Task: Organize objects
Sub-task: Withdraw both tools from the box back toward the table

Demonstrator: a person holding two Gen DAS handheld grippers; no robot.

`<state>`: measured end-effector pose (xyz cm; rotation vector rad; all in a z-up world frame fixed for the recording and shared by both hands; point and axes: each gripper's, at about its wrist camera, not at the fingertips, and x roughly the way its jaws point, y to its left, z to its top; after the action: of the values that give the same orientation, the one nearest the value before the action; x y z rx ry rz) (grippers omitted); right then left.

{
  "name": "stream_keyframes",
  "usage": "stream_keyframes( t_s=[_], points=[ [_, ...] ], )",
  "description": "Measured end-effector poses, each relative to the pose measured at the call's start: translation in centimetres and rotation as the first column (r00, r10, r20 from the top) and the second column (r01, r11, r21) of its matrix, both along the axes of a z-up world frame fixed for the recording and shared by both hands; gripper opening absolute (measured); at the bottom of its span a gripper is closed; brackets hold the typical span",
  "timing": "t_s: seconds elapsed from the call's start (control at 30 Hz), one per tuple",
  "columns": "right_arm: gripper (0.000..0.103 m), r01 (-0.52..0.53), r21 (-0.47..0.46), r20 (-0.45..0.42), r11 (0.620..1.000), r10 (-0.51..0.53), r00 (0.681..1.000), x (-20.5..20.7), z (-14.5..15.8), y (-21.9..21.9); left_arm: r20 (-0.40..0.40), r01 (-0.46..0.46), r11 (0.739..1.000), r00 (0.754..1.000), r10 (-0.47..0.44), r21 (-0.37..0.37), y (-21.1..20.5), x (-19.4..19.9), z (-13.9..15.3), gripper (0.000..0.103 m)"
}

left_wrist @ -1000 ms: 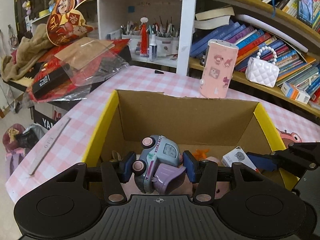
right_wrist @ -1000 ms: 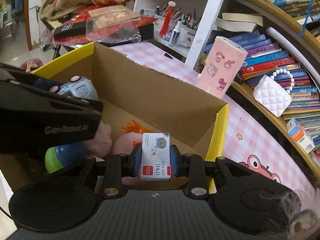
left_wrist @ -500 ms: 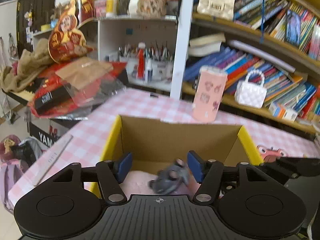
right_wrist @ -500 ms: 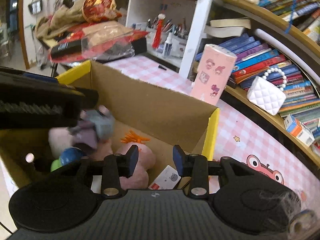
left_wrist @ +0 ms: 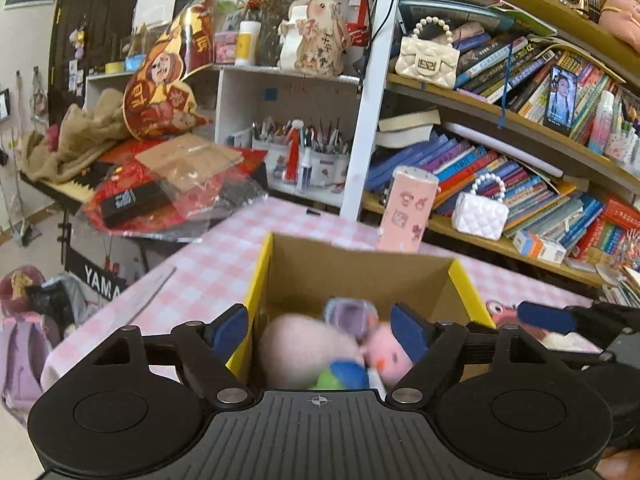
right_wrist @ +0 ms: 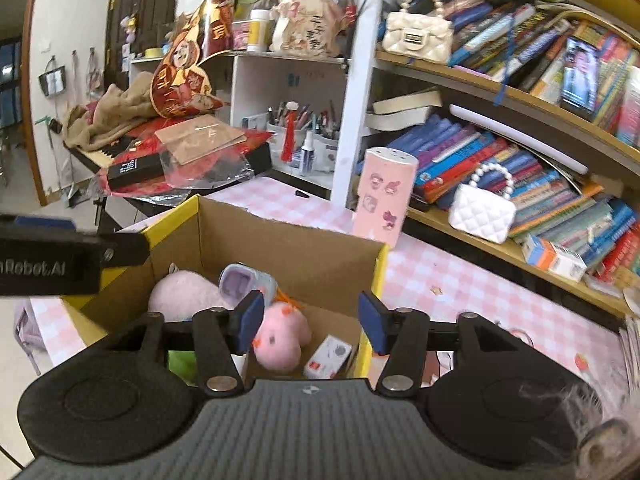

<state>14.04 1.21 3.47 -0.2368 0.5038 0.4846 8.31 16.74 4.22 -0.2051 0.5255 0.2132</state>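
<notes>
Both claws standing empty above the filled box

The left claw (left_wrist: 320,326) and right claw (right_wrist: 311,316) have just been opening, and both are now gaping wide with nothing between the pads. The toy truck (right_wrist: 248,282), the plush (right_wrist: 280,334) and the staple box (right_wrist: 328,356) are lying inside the cardboard box (right_wrist: 288,248) on the pink-checked worktop (right_wrist: 460,280). The truck is looking hard, light and slippery, so gripping across its flat sides seems best; the plush is squashing anywhere; the staple box is wanting its long faces pinched.
</notes>
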Motion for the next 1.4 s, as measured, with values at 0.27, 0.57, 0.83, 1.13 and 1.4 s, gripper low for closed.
stream_keyframes(
  t_s=[0.27, 0.57, 0.83, 1.13, 1.4],
  points=[
    [0.056, 0.056, -0.013, -0.082, 0.998, -0.057, 0.995, -4.6, -2.1, -0.4, -0.040, -0.018, 1.000, 0.999, 0.017, -0.012, -0.2, -4.2, -1.3, 0.087],
    [0.059, 0.108, -0.035, -0.129, 0.994, -0.112, 0.985, -9.3, -3.4, -1.1, -0.096, -0.040, 0.998, 0.995, 0.036, -0.045, -0.8, -8.0, -2.8, 0.087],
    [0.065, 0.184, -0.051, -0.139, 0.982, -0.190, 0.972, -11.9, -3.6, -3.0, -0.116, 0.036, 0.999, 0.992, -0.041, -0.040, -2.3, -9.6, -3.1, 0.089],
    [0.070, 0.281, -0.090, -0.159, 0.955, -0.293, 0.943, -14.5, -4.6, -5.9, -0.178, 0.126, 0.990, 0.975, -0.135, -0.061, -5.0, -10.2, -4.6, 0.093],
    [0.075, 0.392, -0.101, -0.184, 0.915, -0.404, 0.896, -15.8, -5.1, -9.3, -0.207, 0.245, 0.967, 0.945, -0.255, -0.073, -8.0, -9.8, -5.3, 0.094]
  ],
)
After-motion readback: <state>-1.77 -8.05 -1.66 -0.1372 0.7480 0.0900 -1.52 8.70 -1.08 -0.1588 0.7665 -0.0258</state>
